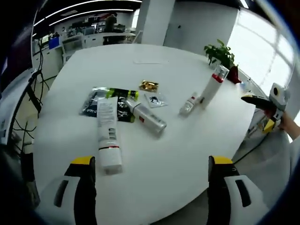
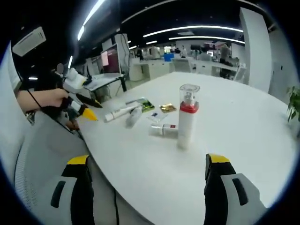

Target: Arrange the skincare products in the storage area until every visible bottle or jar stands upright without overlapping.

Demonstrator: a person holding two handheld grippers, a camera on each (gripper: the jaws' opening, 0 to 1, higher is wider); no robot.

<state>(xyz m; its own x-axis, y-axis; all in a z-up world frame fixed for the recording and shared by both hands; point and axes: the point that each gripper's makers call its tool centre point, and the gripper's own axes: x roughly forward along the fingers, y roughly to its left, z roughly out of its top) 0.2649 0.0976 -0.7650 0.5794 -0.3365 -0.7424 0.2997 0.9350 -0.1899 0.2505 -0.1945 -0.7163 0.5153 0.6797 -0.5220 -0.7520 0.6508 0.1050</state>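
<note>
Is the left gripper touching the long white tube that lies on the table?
Apart. In the left gripper view, the left gripper is wide open and the white tube lies just beyond its left finger, with bare table between them.

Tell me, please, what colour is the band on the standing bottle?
Red, on the upright bottle; right gripper view shows it best.

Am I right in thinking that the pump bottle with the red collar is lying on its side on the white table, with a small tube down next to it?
Not quite: the pump bottle stands upright on the white table, as the right gripper view shows. The small tube does lie beside it.
</note>
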